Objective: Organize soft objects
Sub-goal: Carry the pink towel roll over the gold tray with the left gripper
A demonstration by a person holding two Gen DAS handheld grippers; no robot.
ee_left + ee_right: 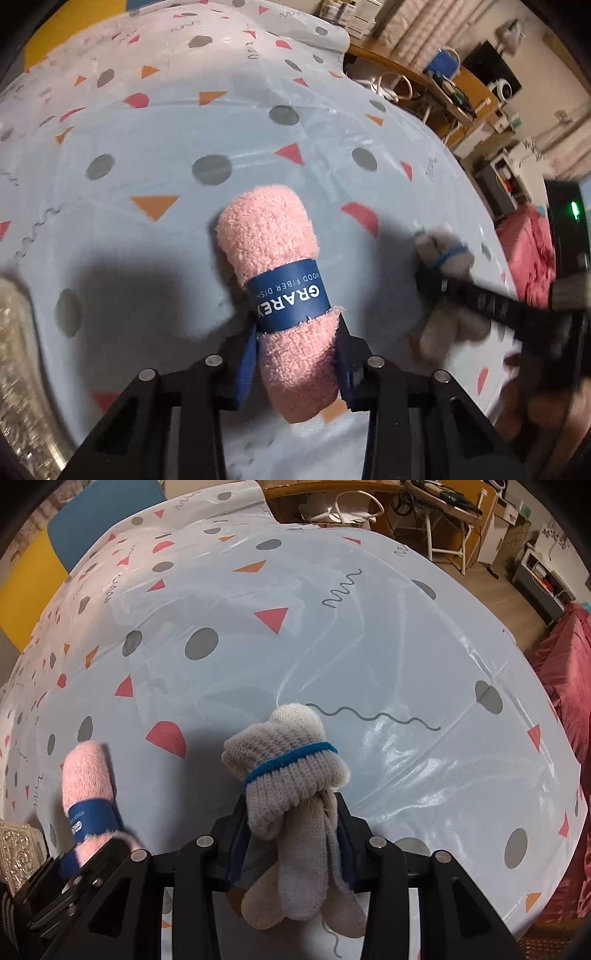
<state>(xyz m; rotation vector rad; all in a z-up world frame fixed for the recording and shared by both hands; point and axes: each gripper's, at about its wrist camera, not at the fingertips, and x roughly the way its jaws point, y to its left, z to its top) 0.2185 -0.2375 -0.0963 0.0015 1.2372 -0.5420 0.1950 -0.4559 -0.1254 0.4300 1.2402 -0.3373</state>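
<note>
My left gripper (pixel 295 354) is shut on a rolled pink dishcloth (pixel 273 251) with a dark blue paper band, held above the patterned tablecloth (pixel 147 147). My right gripper (pixel 291 834) is shut on a bundle of grey and cream knit gloves (pixel 288 753) with a blue stripe, also held above the cloth. In the left wrist view the right gripper (pixel 436 291) with the gloves (pixel 443 251) is at the right, blurred. In the right wrist view the pink dishcloth (pixel 86 771) and the left gripper (pixel 85 853) are at the lower left.
A shiny silver tray or box edge (pixel 22 369) lies at the far left, also in the right wrist view (pixel 18 849). A red blanket (pixel 569 672) lies beyond the table's right edge. Wooden desks and chairs (pixel 424 509) stand behind the table.
</note>
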